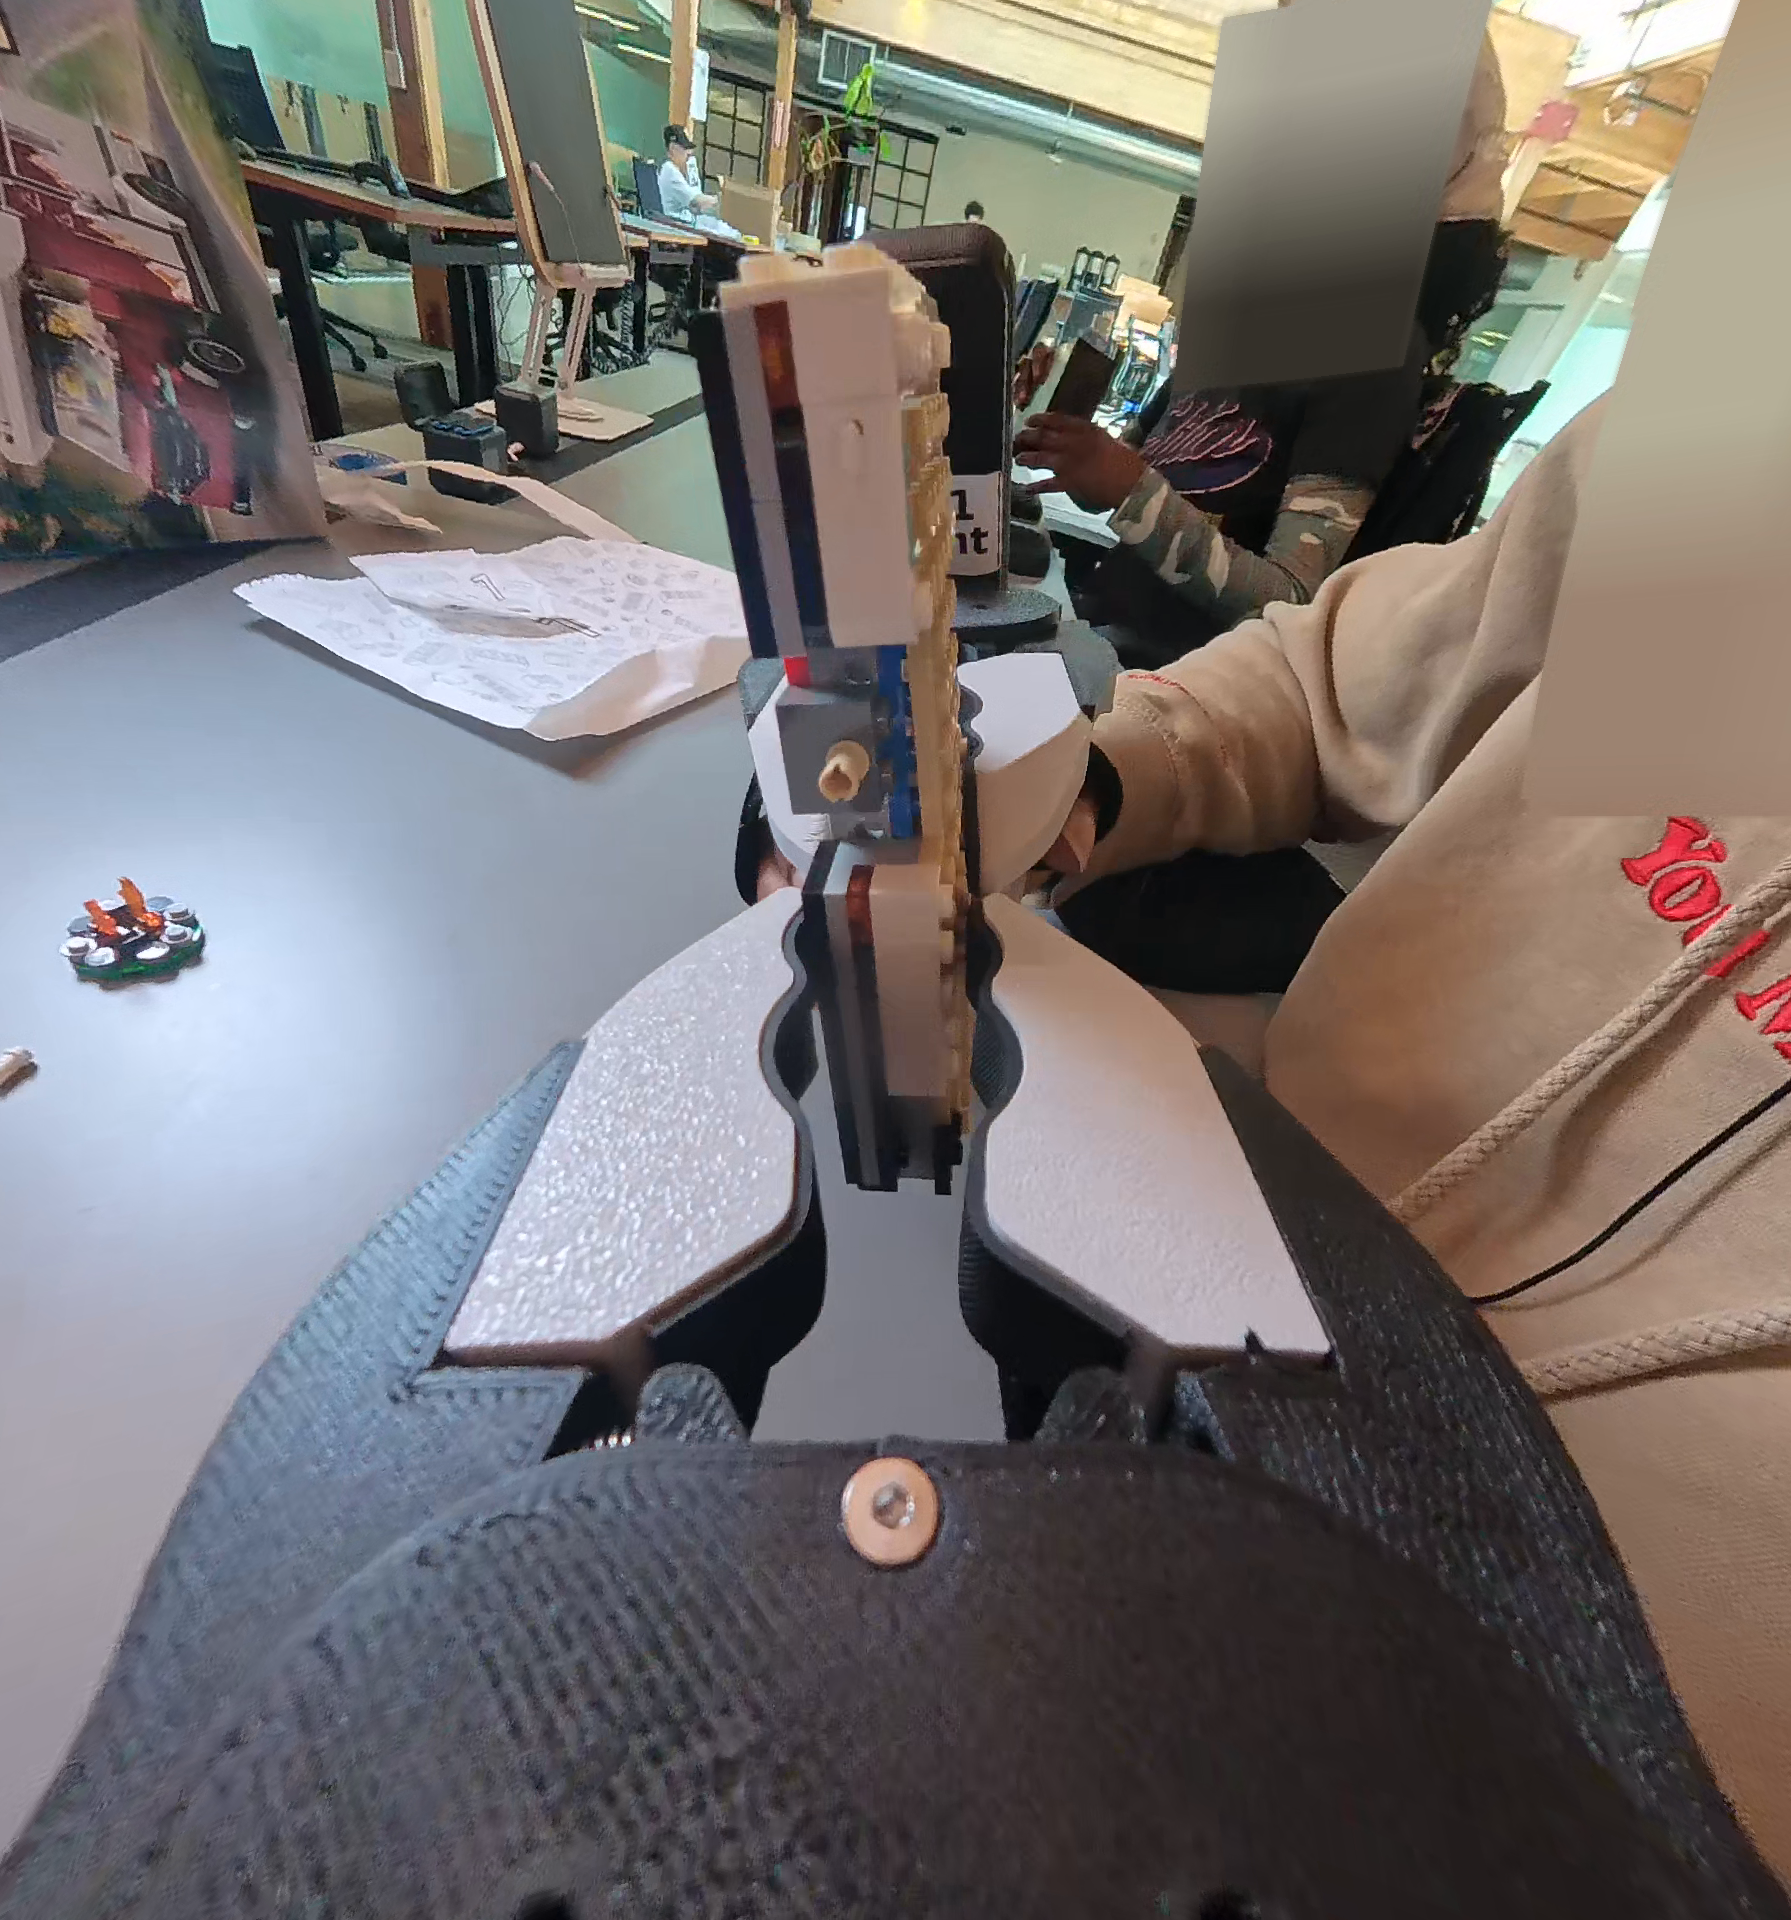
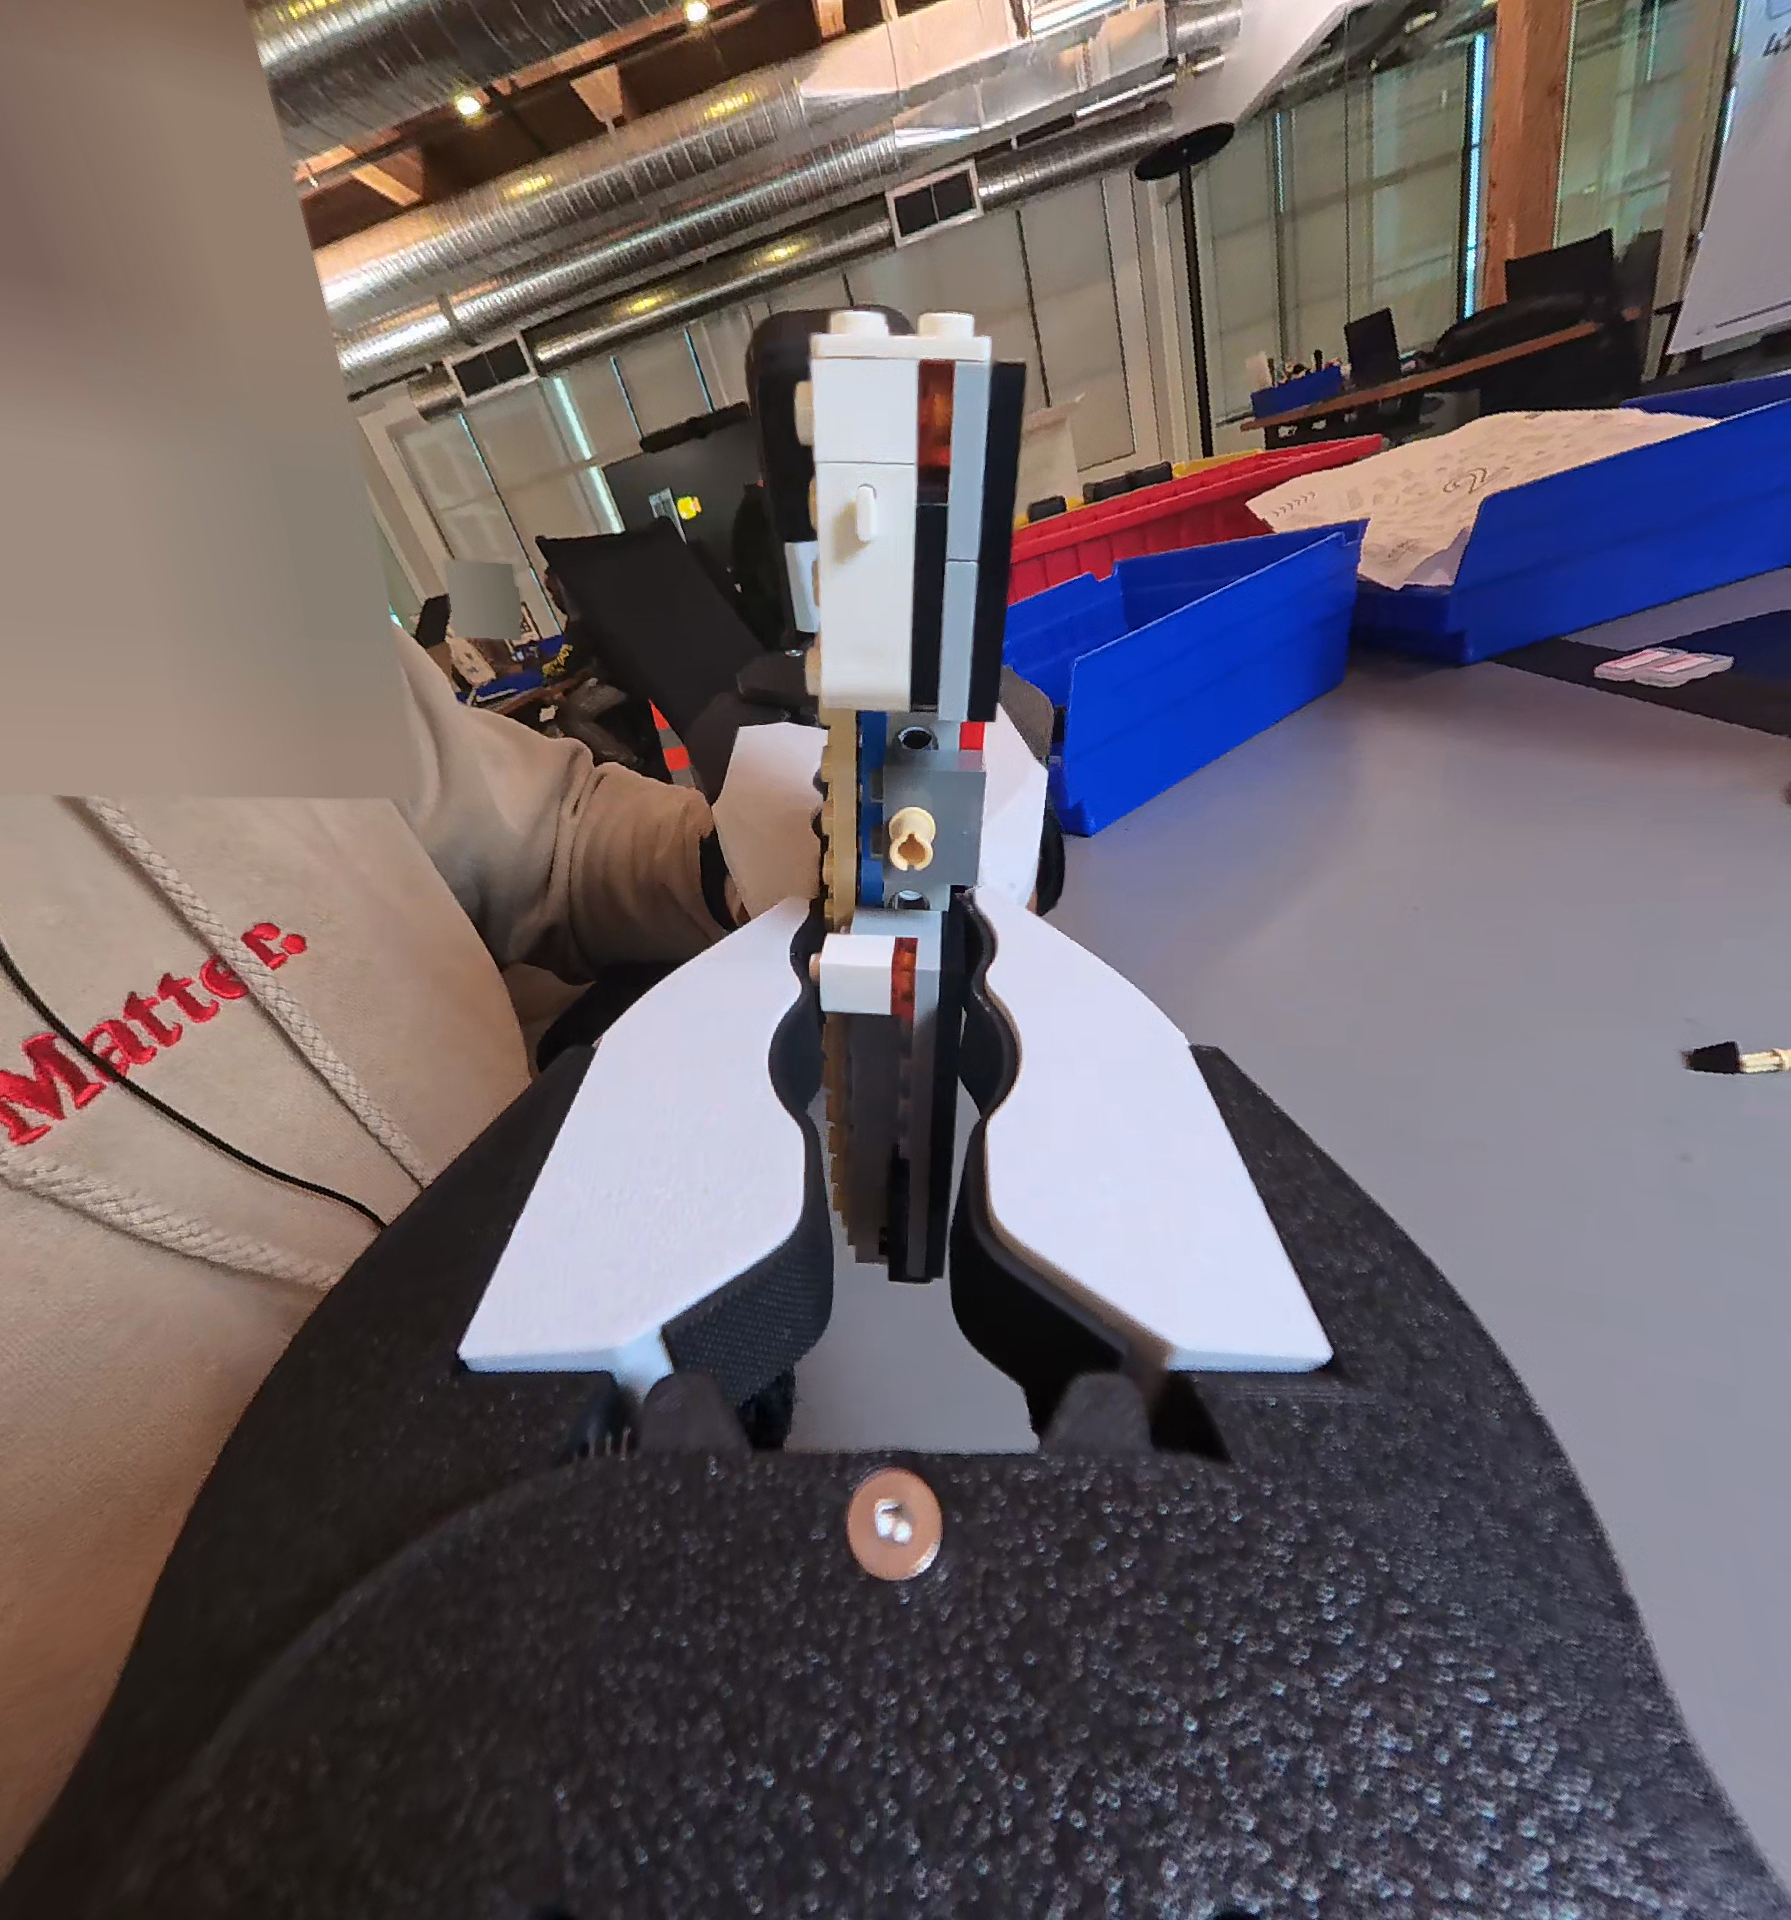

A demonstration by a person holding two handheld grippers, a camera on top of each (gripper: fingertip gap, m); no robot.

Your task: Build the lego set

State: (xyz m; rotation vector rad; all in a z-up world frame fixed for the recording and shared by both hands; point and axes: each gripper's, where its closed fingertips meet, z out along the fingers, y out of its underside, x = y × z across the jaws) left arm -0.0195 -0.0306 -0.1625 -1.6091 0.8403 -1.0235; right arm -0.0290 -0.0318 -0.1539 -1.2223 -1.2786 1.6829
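On the left of the grey desk [image 1: 247,1143], near its left edge, lie a few loose toy pieces [image 1: 8,1065] and a small round brick campfire [image 1: 132,935]; farther back rests a printed paper bag [image 1: 517,634], with a picture box [image 1: 91,312] standing toward the far left corner. At the middle, the left hand-held gripper [image 1: 886,1039] is narrowed onto the lower end of a flat toy-brick model [image 1: 849,499] of white, black, grey, blue and tan bricks, held on edge above the desk; its fingers [image 1: 683,1101] press the model's two faces. The right hand-held gripper [image 2: 891,1049] grips the same model [image 2: 901,520] from the opposite side, its own fingers [image 2: 1078,1122] closed against it in the same way, so both tools share one piece. A tan peg [image 2: 912,836] sticks out of a grey block midway up. To the right stand blue bins [image 2: 1182,644], red bins [image 2: 1182,509], and more small parts [image 2: 1764,1060] near the right edge. A person in a beige hoodie [image 2: 143,1039] sits close.
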